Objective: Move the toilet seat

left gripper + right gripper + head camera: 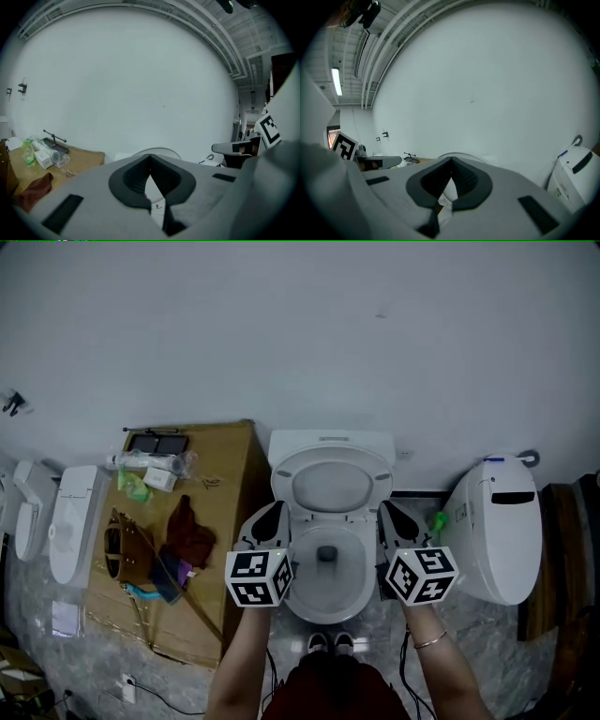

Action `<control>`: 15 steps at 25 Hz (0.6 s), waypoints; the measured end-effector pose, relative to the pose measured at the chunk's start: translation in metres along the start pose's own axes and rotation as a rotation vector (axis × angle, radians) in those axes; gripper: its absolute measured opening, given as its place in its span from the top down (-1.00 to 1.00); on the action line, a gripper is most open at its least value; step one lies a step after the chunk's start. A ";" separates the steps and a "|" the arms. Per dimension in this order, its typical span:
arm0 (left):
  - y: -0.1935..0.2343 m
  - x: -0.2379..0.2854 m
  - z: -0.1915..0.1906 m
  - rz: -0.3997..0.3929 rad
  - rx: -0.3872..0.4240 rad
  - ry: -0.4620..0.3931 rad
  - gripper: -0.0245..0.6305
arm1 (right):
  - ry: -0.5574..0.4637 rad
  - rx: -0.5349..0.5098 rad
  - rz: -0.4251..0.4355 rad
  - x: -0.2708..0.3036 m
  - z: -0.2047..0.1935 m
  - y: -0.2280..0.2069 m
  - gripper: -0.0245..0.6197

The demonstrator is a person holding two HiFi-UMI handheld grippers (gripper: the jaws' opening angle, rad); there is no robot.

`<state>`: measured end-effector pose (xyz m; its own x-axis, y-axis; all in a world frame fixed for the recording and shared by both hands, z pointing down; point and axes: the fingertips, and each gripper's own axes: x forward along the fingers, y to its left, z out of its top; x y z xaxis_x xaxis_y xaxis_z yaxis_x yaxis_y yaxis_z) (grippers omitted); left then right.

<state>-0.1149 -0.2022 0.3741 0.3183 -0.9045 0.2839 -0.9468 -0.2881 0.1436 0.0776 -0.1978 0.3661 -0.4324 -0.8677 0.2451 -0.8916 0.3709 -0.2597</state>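
Only the head view shows the toilet: its seat (333, 456) is raised against the tank, above the open bowl (328, 610), which is flanked by the left gripper (270, 519) and the right gripper (388, 517). In the gripper views both pairs of jaws are seen closed together, with nothing held. A bottle (150, 462) and a red cloth (190, 532) are laid on the cardboard (230, 484).
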 end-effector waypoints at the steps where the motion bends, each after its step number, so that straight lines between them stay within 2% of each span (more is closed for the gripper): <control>1: -0.004 -0.006 0.001 -0.001 0.009 -0.002 0.84 | -0.006 0.000 -0.002 -0.007 0.001 0.002 0.87; 15: -0.045 -0.084 0.012 -0.008 0.040 -0.052 0.85 | -0.033 -0.062 0.017 -0.081 0.012 0.033 0.88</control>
<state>-0.0993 -0.1168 0.3320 0.3239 -0.9170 0.2327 -0.9457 -0.3068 0.1070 0.0848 -0.1189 0.3261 -0.4436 -0.8713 0.2101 -0.8913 0.4042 -0.2054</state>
